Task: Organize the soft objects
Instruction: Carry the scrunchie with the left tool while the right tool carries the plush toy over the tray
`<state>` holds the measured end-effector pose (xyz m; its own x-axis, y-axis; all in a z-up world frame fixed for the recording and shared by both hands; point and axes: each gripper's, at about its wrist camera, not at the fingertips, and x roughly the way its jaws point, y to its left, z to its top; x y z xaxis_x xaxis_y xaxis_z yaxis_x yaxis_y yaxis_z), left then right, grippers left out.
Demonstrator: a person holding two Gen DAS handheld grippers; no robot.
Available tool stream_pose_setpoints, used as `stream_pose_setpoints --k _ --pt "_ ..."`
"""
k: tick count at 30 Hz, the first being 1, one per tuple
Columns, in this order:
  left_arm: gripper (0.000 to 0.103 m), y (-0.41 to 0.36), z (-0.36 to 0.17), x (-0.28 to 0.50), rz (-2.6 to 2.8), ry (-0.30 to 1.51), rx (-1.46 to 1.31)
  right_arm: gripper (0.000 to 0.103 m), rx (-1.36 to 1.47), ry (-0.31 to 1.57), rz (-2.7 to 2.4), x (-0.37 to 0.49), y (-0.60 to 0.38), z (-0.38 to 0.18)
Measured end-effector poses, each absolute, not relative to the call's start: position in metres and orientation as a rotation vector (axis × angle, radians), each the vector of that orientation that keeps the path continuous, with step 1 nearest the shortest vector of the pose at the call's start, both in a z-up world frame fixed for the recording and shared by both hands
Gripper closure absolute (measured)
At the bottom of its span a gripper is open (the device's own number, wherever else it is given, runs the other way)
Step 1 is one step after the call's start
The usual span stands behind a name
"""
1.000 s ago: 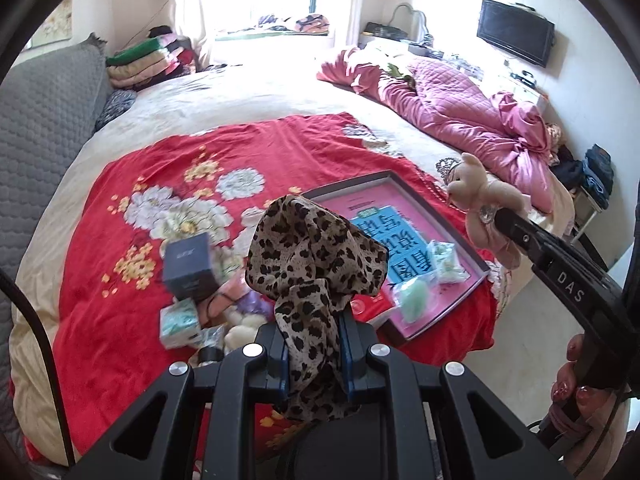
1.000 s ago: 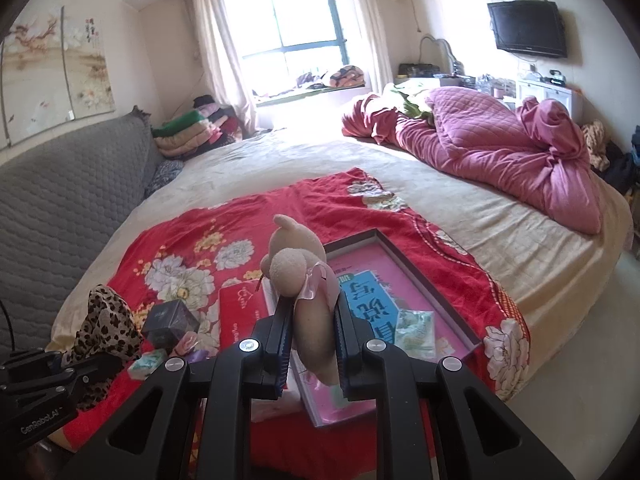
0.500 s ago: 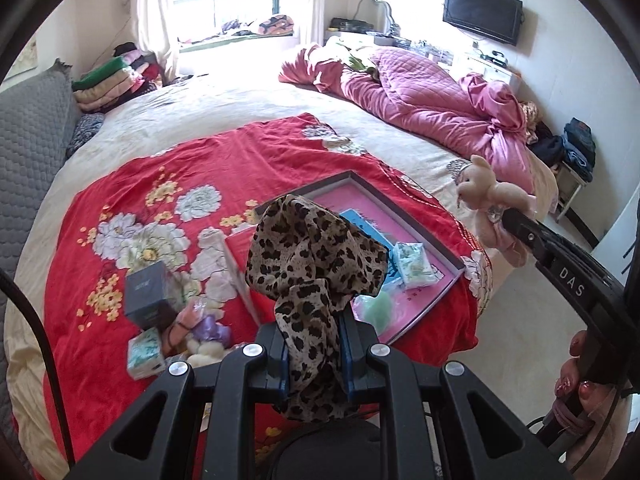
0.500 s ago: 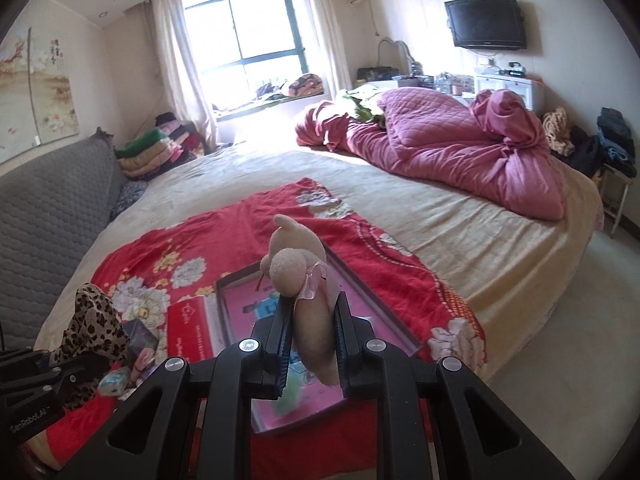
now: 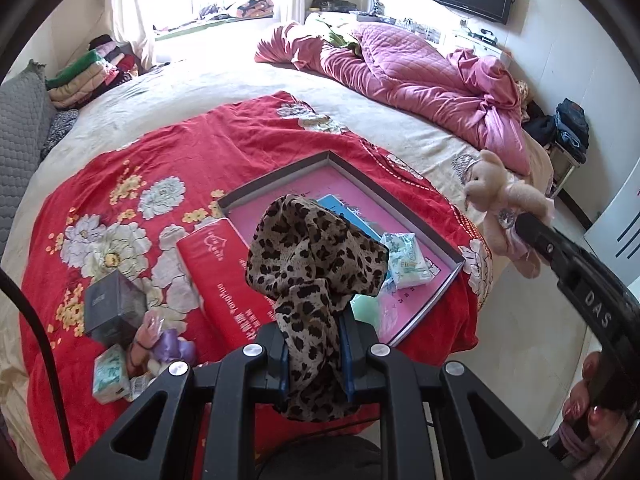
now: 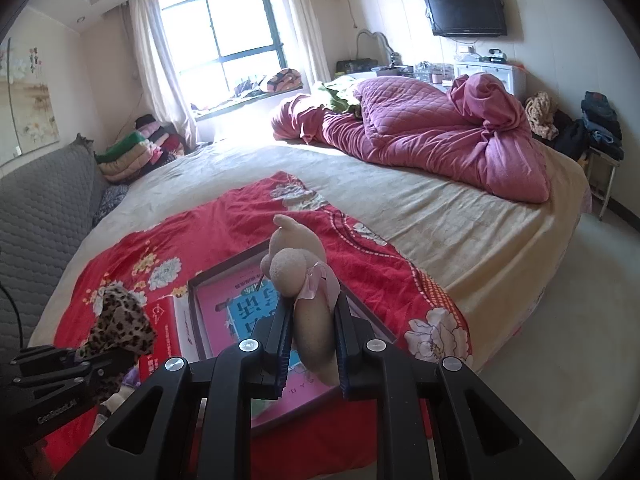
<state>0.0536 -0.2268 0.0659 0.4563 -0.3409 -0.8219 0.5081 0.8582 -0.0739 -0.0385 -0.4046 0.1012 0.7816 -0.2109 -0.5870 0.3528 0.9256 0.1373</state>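
We hold a leopard scarf pinched between the left fingers; the cloth bunches up above the tips and a tail hangs down behind them. The left gripper is clamped on it.

Beyond the left fingers lies a shallow tray with a pink floor, resting on a red blanket spread over the bed. In the tray, just right of the fingertips, sits a tissue pack; a blue card shows past the scarf. A red box lies left of the fingertips, touching the tray's near-left edge. Further left: a dark cube box, a second tissue pack, a purple soft item.

The right gripper is closed on a plush bear; its body sits squeezed between the right fingers, head sticking out past the tips. In the left wrist view the bear hangs off to the right, clear of the bed edge, over the floor. Below the right fingers we see the tray.

A pink quilt lies heaped far beyond both fingers.
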Motion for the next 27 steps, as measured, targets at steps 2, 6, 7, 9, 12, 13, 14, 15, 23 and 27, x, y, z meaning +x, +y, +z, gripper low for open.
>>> stream_pose_setpoints --k 2,6,7,9,12,13,14,15,23,27 --pt "0.084 -0.231 0.062 0.057 -0.536 0.967 0.188 0.084 0.242 0.616 -0.302 -0.034 -0.404 0.095" --pt "0.084 -0.237 0.051 0.064 -0.543 0.984 0.189 0.084 0.237 0.641 -0.285 -0.027 -0.402 0.083" --pt "0.084 -0.240 0.047 0.066 -0.540 0.993 0.195 0.084 0.236 0.649 -0.282 -0.025 -0.402 0.079" --pt "0.084 -0.243 0.041 0.070 -0.541 1.004 0.200 0.084 0.237 0.664 -0.276 -0.021 -0.402 0.073" --pt "0.084 -0.249 0.030 0.078 -0.539 1.024 0.212 0.084 0.239 0.679 -0.275 -0.017 -0.404 0.065" --pt "0.084 -0.251 0.026 0.081 -0.543 1.032 0.215 0.084 0.241 0.681 -0.272 -0.017 -0.405 0.064" --pt "0.084 -0.254 0.023 0.083 -0.544 1.038 0.218 0.084 0.242 0.684 -0.271 -0.016 -0.405 0.062" --pt "0.084 -0.256 0.020 0.085 -0.541 1.045 0.224 0.084 0.241 0.688 -0.273 -0.015 -0.406 0.060" --pt "0.084 -0.275 -0.008 0.100 -0.536 1.103 0.264 0.084 0.241 0.732 -0.267 -0.007 -0.413 0.043" --pt "0.084 -0.279 -0.015 0.106 -0.533 1.115 0.273 0.084 0.241 0.747 -0.263 -0.004 -0.416 0.035"
